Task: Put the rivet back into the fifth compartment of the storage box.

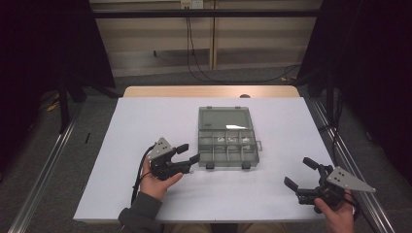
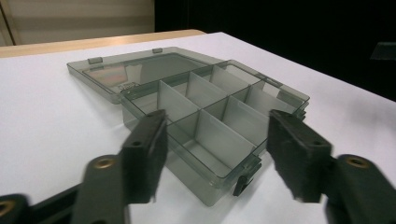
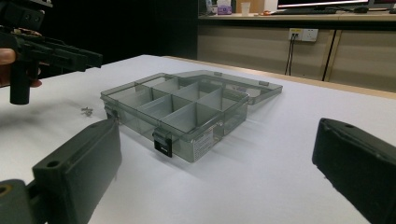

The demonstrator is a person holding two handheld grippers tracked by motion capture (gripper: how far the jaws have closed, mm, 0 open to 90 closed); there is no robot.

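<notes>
white table (image 1: 145,194), dark room; organizer box (image 1: 227,141) open

Compartment box (image 1: 227,149) lies on the table (image 1: 145,116), near its middle, with its open lid (image 1: 225,118) flat on the table directly behind it. Small parts (image 1: 232,140) sit in the box's rear compartments. Left gripper (image 1: 189,154) is just left of the box's front corner; right gripper (image 1: 300,173) is well apart, right of and before the box. Screws (image 3: 86,111) lie on the table left of the box.

Black tongs (image 1: 188,153) with brass screws, grey three-cornered top plates, a trailing black cable, a grey sleeve (image 1: 141,213).
</notes>
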